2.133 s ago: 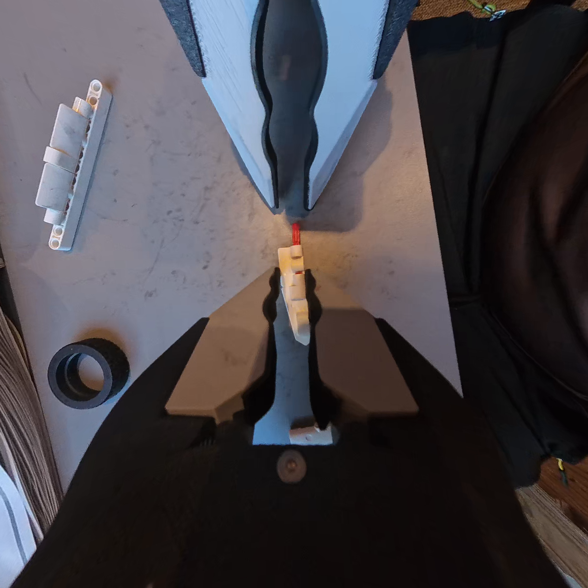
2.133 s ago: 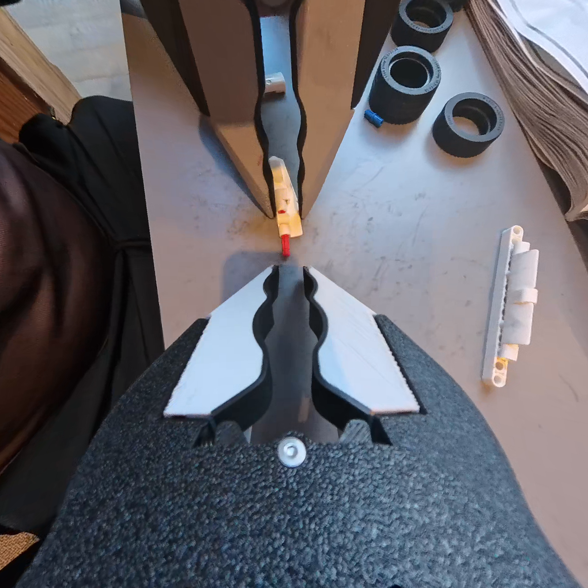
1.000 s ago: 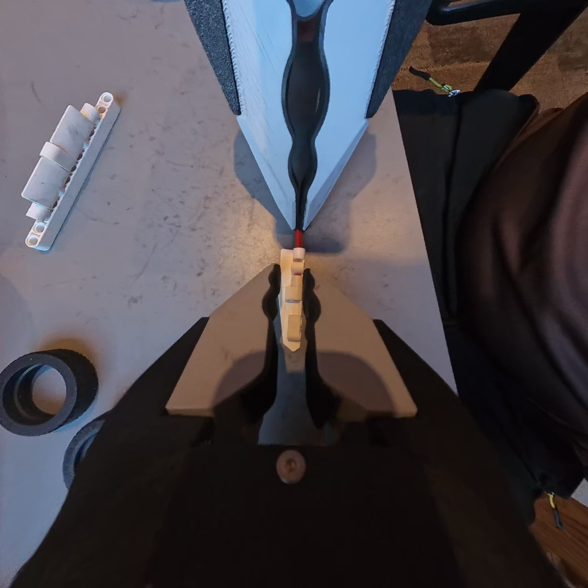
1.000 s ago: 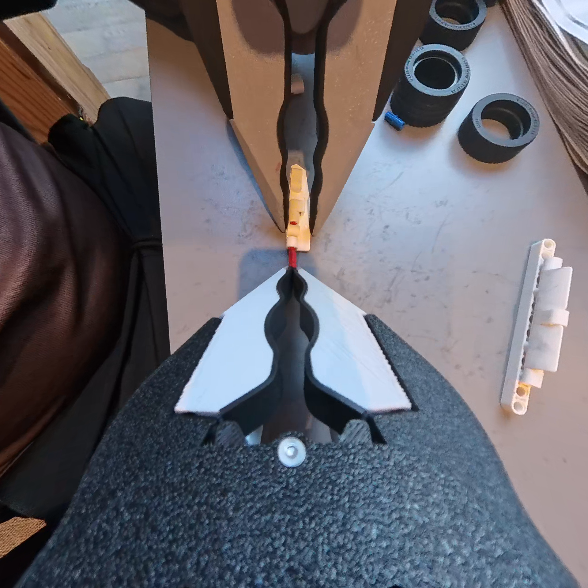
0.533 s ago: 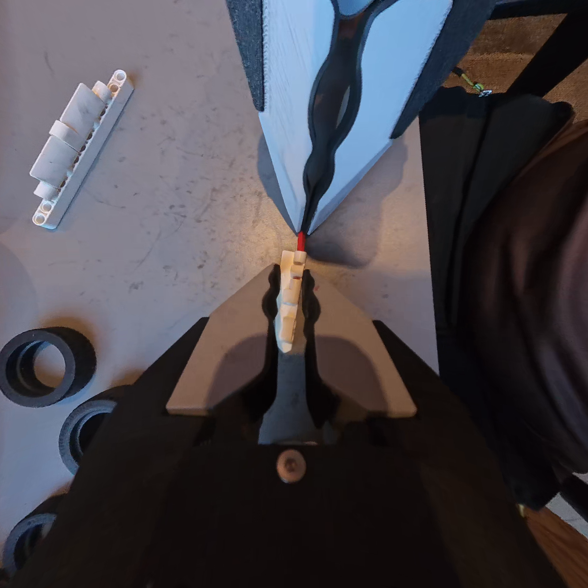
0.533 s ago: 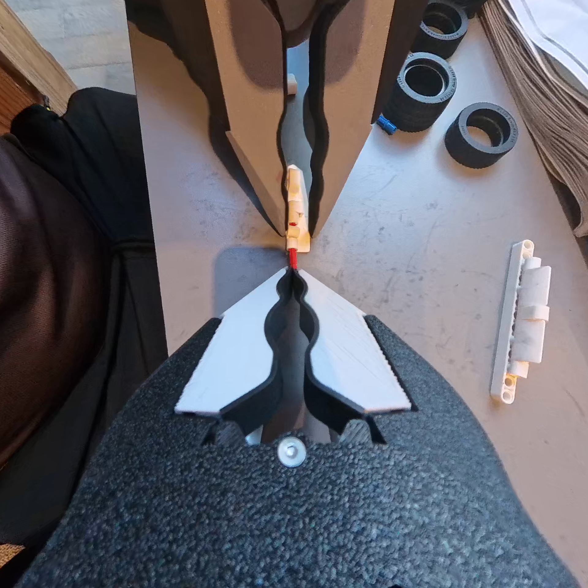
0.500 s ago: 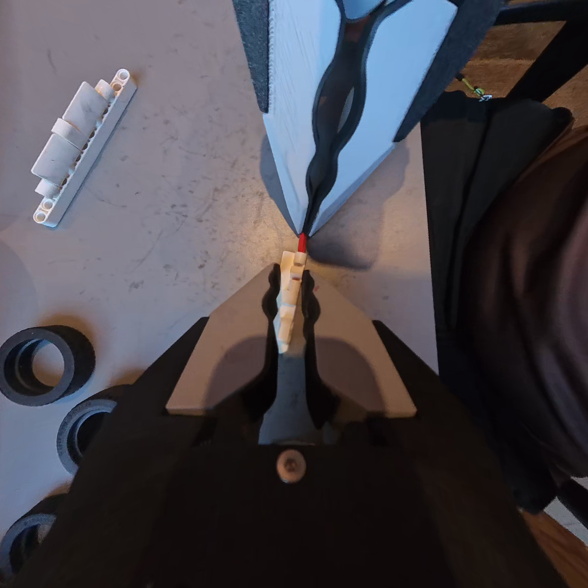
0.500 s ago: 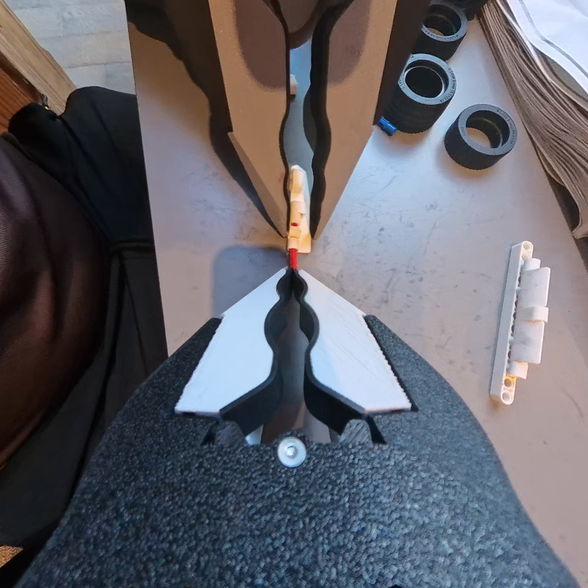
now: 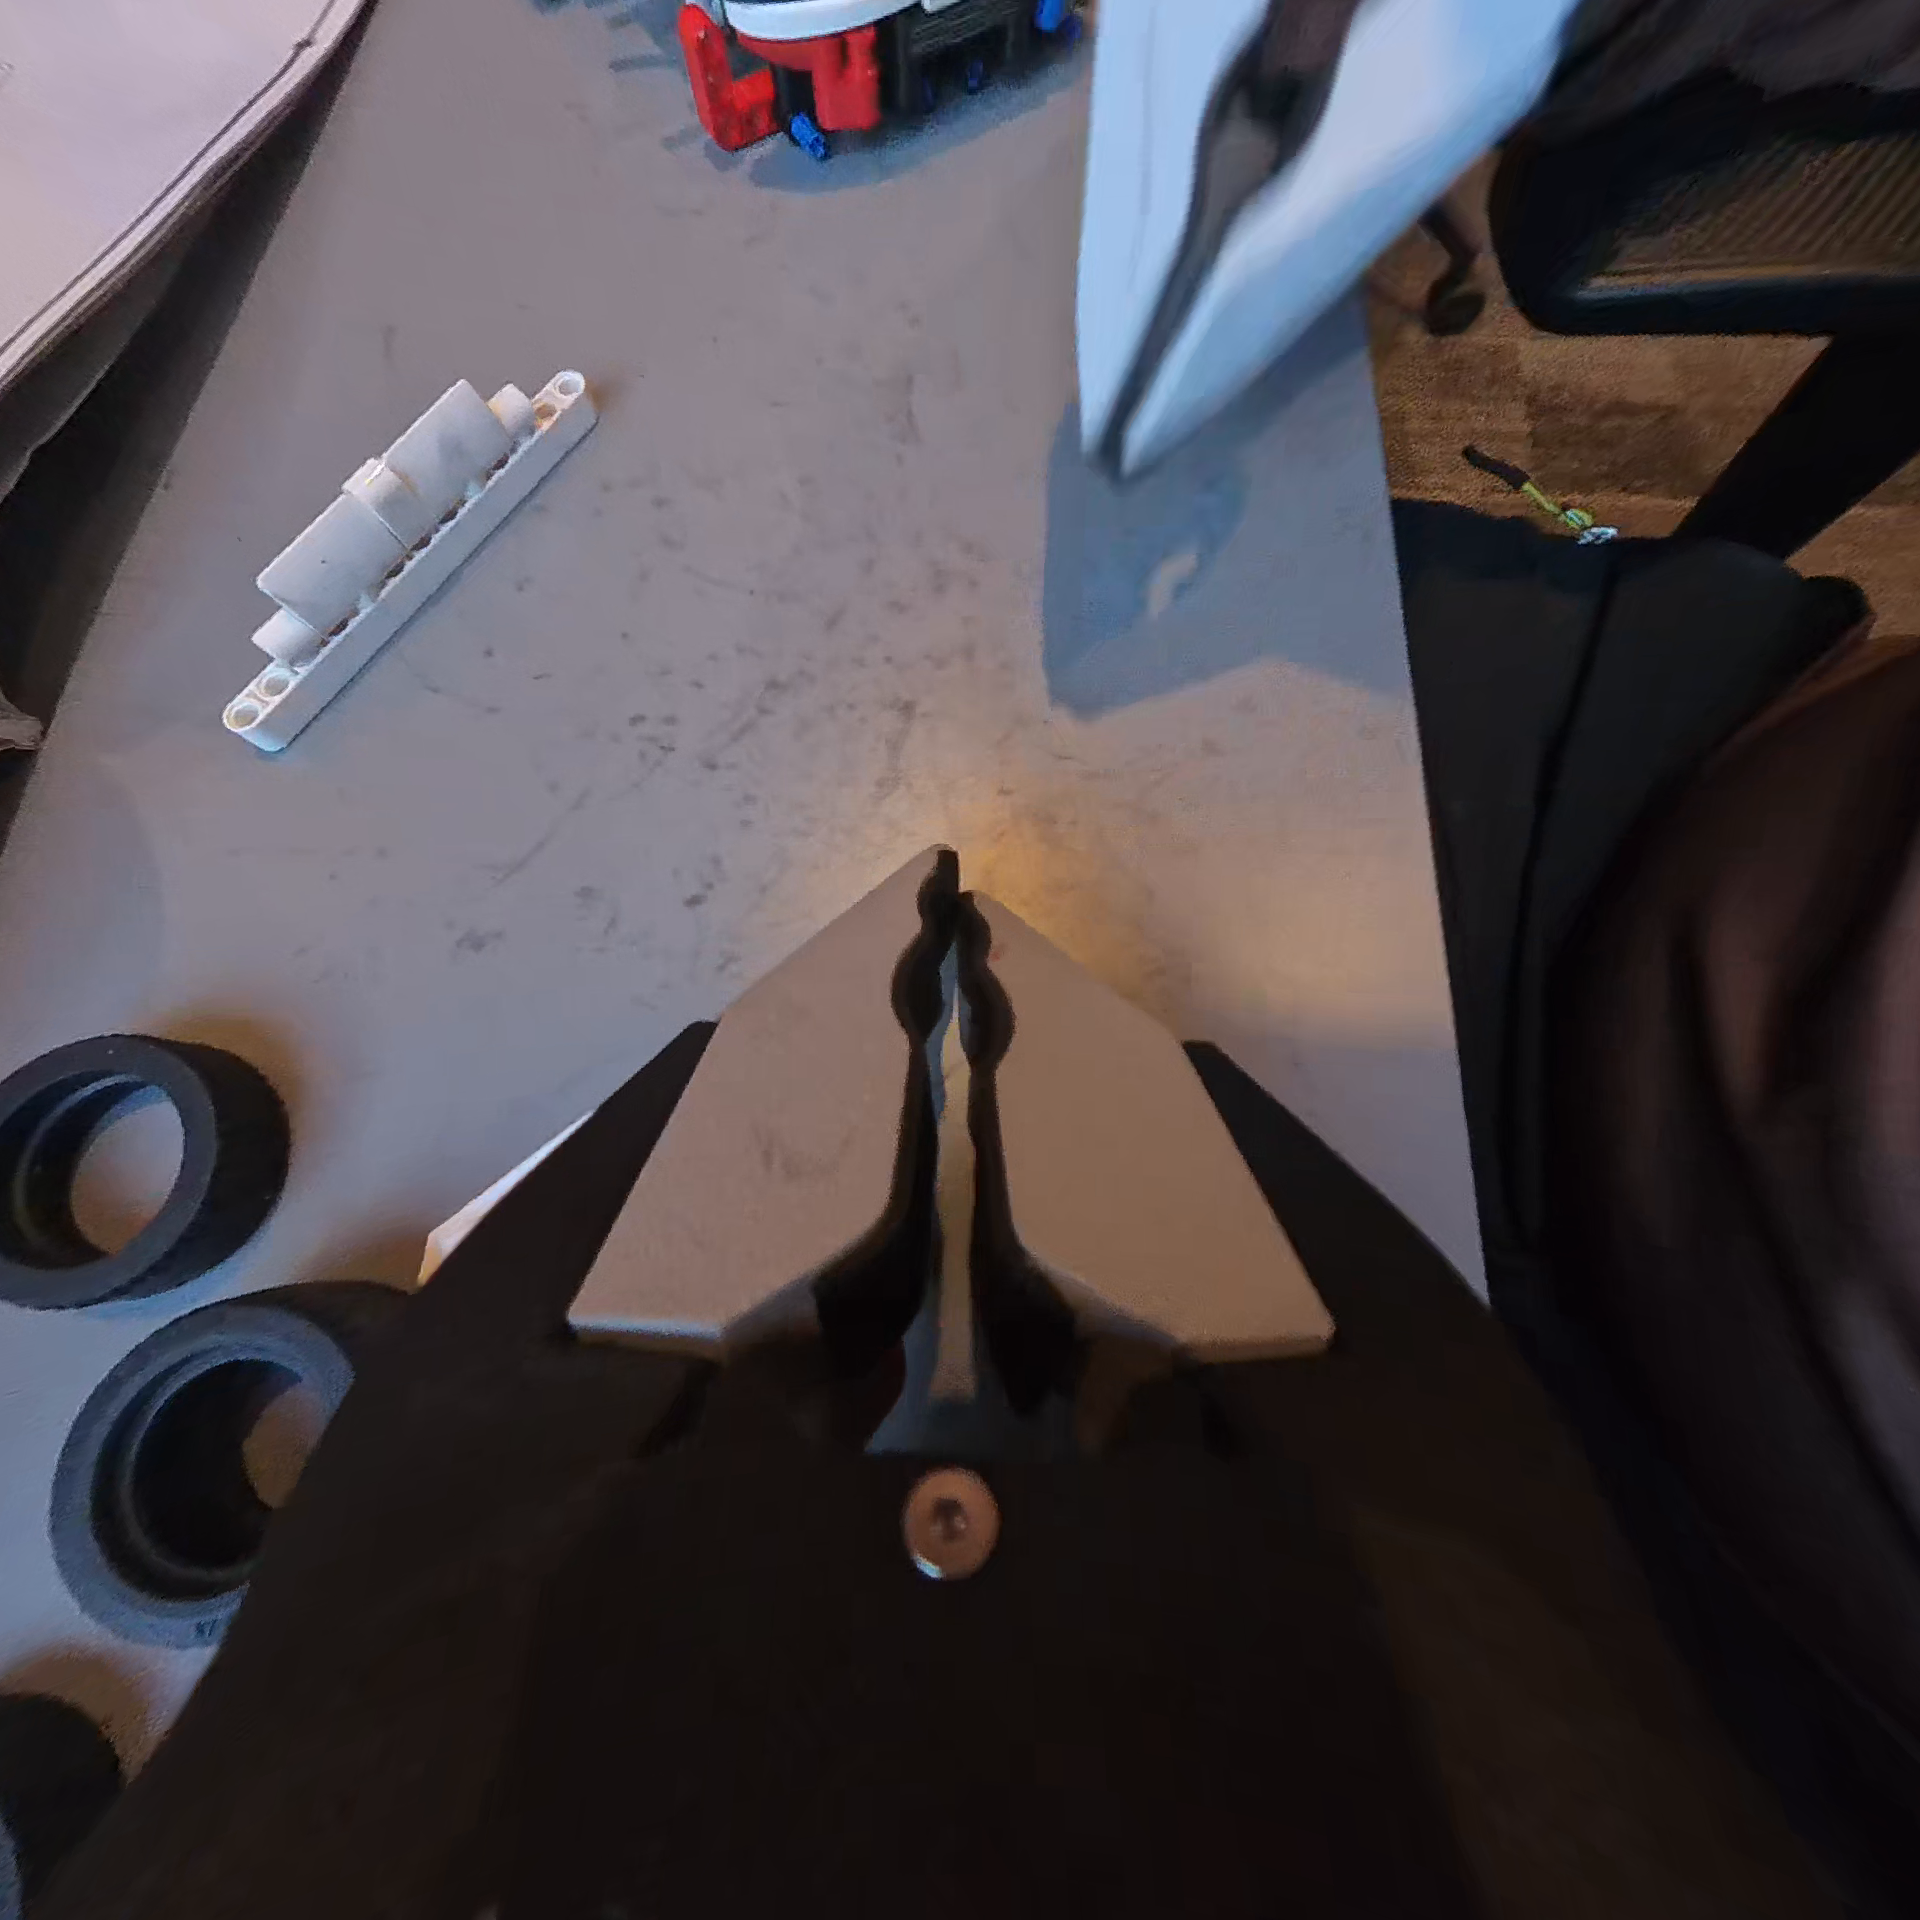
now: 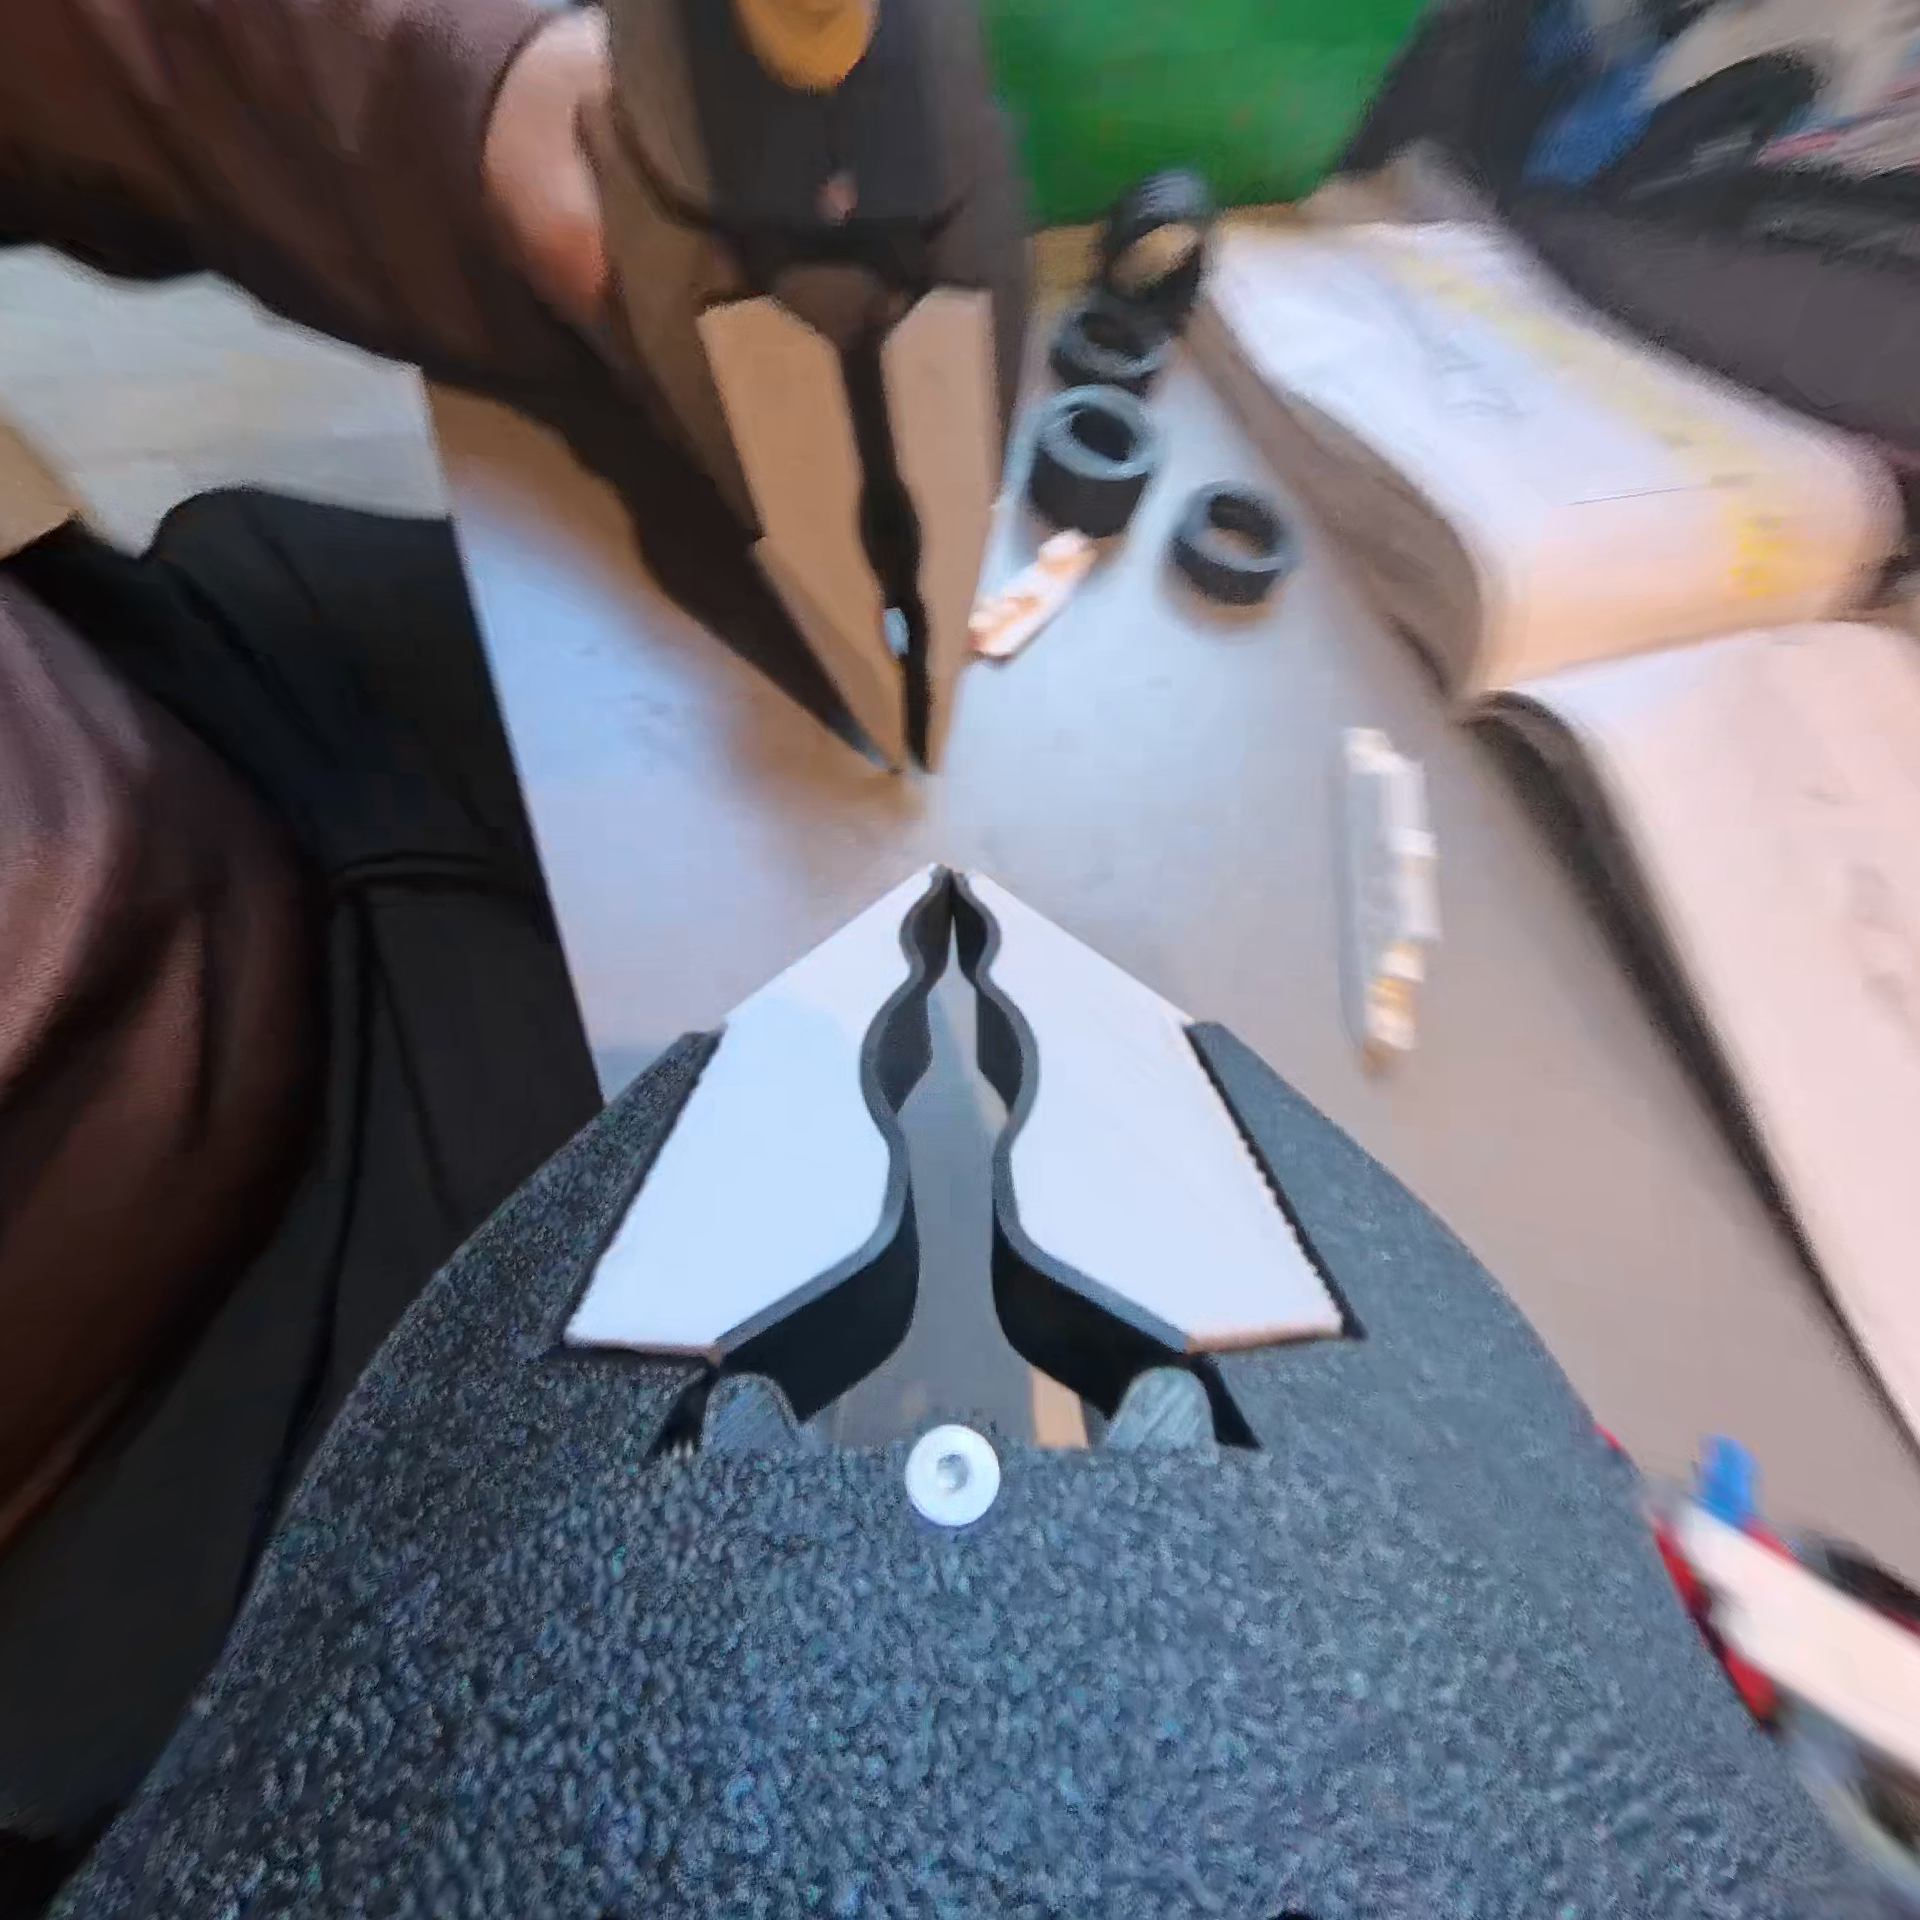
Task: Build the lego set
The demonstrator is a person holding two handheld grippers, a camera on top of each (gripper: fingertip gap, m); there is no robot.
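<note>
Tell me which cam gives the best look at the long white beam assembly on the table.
Left wrist view: the white beam assembly is sharp, its pin holes and stacked white pieces clear, lying diagonally on the table. In the right wrist view the assembly is a motion-blurred strip, no detail.

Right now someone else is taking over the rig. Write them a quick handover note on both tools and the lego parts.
Left tool: shut, nothing visible in it.
Right tool: shut, apparently empty, held apart from the left tool; its view is blurred.
Parts: the white beam assembly lies loose on the table. A small pale piece lies beside the left tool. The black tyres are loose, and the red-and-white model sits at the far end.
Done: the model is partly built.
Left: probably pick up the pale piece, attach it and the beam assembly, then fit the tyres.
</note>
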